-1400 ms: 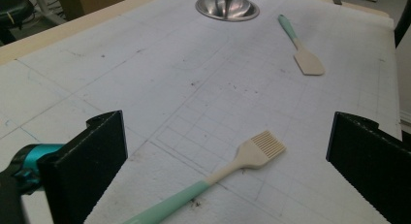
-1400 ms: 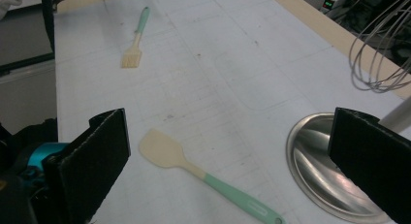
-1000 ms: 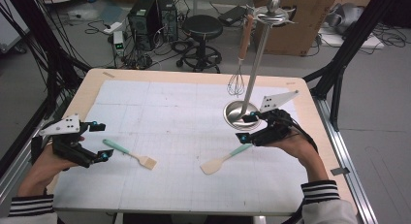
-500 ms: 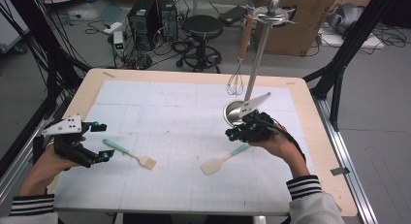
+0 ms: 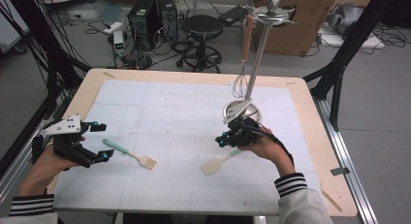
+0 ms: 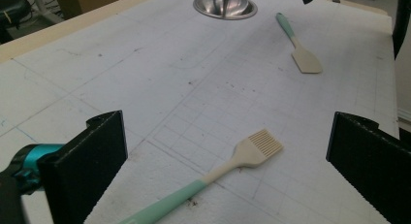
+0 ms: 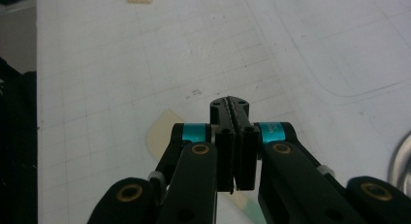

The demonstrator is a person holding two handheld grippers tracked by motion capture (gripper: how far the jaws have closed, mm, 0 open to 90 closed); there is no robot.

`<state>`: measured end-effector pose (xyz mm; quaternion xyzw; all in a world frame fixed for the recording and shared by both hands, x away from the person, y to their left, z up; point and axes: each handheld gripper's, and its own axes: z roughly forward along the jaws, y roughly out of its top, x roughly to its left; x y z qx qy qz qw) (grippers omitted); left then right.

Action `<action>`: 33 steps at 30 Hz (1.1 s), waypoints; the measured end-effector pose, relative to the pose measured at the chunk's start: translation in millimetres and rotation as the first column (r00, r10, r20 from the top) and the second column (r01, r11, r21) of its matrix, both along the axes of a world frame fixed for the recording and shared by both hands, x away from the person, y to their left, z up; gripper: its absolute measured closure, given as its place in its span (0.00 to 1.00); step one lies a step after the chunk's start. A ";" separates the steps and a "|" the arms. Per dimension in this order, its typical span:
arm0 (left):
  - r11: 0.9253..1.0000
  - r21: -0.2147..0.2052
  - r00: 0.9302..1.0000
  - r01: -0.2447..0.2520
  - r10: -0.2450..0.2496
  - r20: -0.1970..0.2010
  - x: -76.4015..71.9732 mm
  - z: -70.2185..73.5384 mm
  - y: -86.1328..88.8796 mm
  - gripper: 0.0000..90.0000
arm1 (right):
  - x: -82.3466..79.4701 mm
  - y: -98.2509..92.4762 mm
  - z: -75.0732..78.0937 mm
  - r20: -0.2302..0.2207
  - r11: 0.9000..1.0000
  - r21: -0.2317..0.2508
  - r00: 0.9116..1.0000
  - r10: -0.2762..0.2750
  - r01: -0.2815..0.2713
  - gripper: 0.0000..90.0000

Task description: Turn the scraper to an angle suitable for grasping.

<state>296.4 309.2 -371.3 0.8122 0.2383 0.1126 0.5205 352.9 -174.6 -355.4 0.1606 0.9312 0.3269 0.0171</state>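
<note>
Right gripper (image 7: 235,136) closed above spatula (image 5: 220,162).

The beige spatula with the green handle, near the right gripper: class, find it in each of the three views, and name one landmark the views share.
High view: spatula lies lower centre, just below the right gripper.
Left gripper view: upper right, blade toward the camera.
Right gripper view: its blade peeks out left of the shut jaws.
Shared landmark: the steel base.

No readable text, label, brand, number or sign stands on anything here.
</note>
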 end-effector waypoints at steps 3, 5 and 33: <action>1.000 0.001 1.000 0.005 -0.005 0.002 -0.2 0.1 -0.5 0.02 | -0.3 4.9 -5.3 0.001 0.999 -0.041 1.000 0.018 -0.018 0.99; 1.000 -0.001 1.000 0.003 -0.003 0.001 -0.2 -0.1 -1.0 0.02 | -0.9 8.1 -8.7 -0.007 0.997 -0.066 0.999 0.031 -0.032 0.99; 1.000 0.004 1.000 0.009 -0.009 0.000 -2.3 -0.4 -1.0 0.02 | 8.6 27.0 -49.3 -0.093 0.966 -0.246 0.994 0.061 -0.082 0.99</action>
